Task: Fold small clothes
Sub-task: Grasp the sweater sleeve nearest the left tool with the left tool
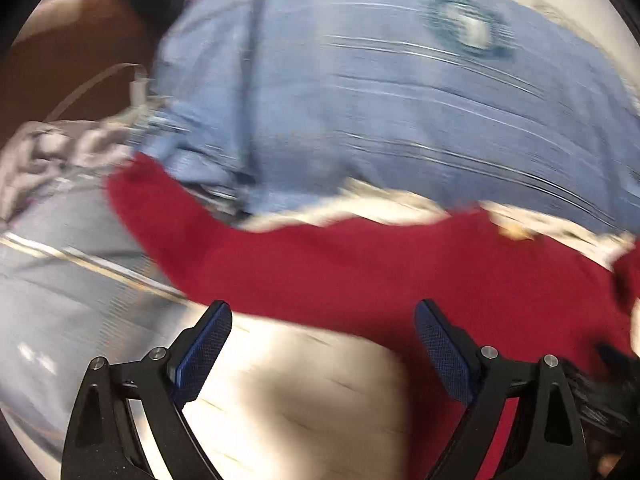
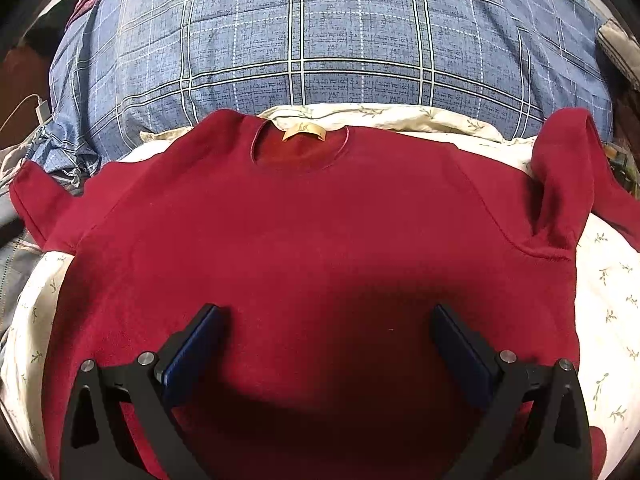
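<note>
— Where is the shirt?

— My red shirt (image 2: 312, 232) lies spread flat on the cream sheet (image 2: 612, 280) with the little leaf print. The front is up, the round neck is at the far side, and a tan label (image 2: 304, 133) shows inside the neck. Its far edge lies just beside the blue checked pillow (image 2: 320, 40). One sleeve (image 2: 38, 200) lies out flat to the left in my right-hand view. The other sleeve (image 2: 568, 176) stands rumpled and folded up on itself at the right.

— And your right tongs?

— My right tongs (image 2: 326, 328) hang over the lower middle of the shirt with the fingers wide apart. Nothing is between them, and their shadow falls on the cloth below.

— The left ones?

— My left tongs (image 1: 322, 320) are spread wide too, and nothing is gripped. That view is badly smeared. The left finger is over bare sheet (image 1: 300, 392) and the right finger is over the shirt (image 1: 380, 272). I cannot tell whether they touch the cloth. Beyond the shirt the pillow (image 1: 400, 100) shows as a blue blur. Far left there is some grey crumpled cloth (image 1: 44, 156) and something brown (image 1: 72, 60) that I cannot make out.
</note>
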